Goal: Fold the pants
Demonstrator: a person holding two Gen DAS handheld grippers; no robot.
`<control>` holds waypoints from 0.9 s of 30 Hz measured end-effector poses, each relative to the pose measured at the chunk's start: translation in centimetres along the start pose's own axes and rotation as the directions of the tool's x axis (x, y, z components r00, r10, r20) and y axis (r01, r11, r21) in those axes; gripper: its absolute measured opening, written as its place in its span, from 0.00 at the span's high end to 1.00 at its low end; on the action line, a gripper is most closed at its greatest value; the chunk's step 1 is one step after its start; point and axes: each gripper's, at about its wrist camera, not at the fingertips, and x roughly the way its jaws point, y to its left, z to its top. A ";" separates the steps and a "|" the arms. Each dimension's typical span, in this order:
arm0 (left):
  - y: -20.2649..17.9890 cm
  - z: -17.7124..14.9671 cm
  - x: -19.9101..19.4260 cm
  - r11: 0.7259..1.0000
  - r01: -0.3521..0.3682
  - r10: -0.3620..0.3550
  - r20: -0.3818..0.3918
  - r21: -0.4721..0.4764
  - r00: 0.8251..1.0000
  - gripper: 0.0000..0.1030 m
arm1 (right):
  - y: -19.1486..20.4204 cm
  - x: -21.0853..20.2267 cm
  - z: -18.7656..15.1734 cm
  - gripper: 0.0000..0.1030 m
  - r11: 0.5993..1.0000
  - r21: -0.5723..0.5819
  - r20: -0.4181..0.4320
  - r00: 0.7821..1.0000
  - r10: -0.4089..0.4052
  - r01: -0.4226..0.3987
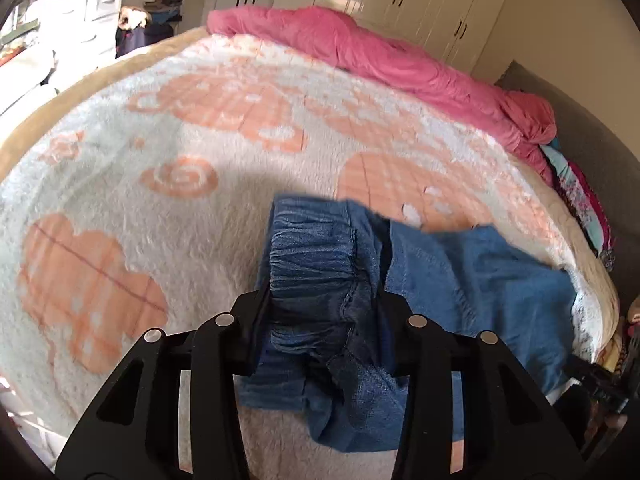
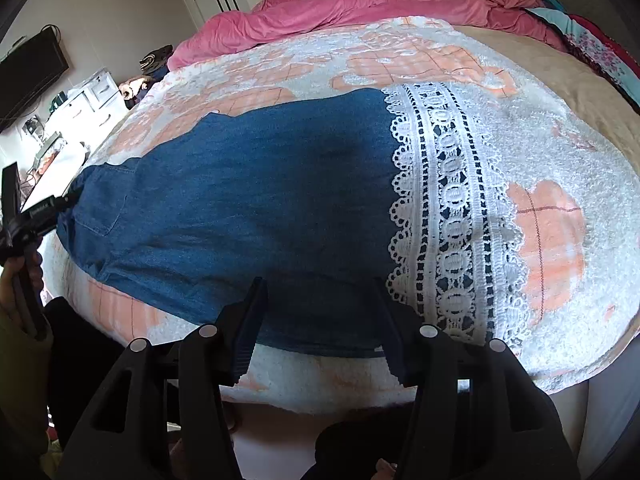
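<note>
Blue denim pants point(image 2: 240, 208) with a wide white lace hem point(image 2: 444, 216), spread flat on my bed's peach-patterned blanket point(image 2: 560, 152), my left gripper point(image 1: 324, 312) clamping their gathered elastic waistband point(image 1: 312, 264), my right gripper point(image 2: 320, 320) unclenched over the leg's near edge.

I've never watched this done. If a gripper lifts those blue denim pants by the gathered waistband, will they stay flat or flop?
Probably flop: the waistband already bunches and droops between the left gripper fingers. The pants lie limp on the fuzzy blanket, which may drag on them. The white lace hem looks delicate and could snag.
</note>
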 end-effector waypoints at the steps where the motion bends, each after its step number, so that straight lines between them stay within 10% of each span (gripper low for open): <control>1: 0.0 0.3 -0.4 1.000 -0.012 0.012 0.017 0.009 1.000 0.67 | -0.1 0.0 0.0 0.50 1.000 -0.001 0.000 1.000 0.000 0.000; 17: 1.9 -1.6 -1.2 0.999 -0.041 0.040 -0.032 -0.032 0.999 0.57 | -0.2 -1.0 -0.1 0.48 1.000 -0.010 0.035 0.999 0.020 -0.020; 27: -8.9 -2.7 -2.2 0.966 0.117 -0.106 -0.059 0.229 0.993 0.52 | 1.7 -1.7 1.4 0.45 0.996 -0.080 0.062 0.998 0.033 -0.028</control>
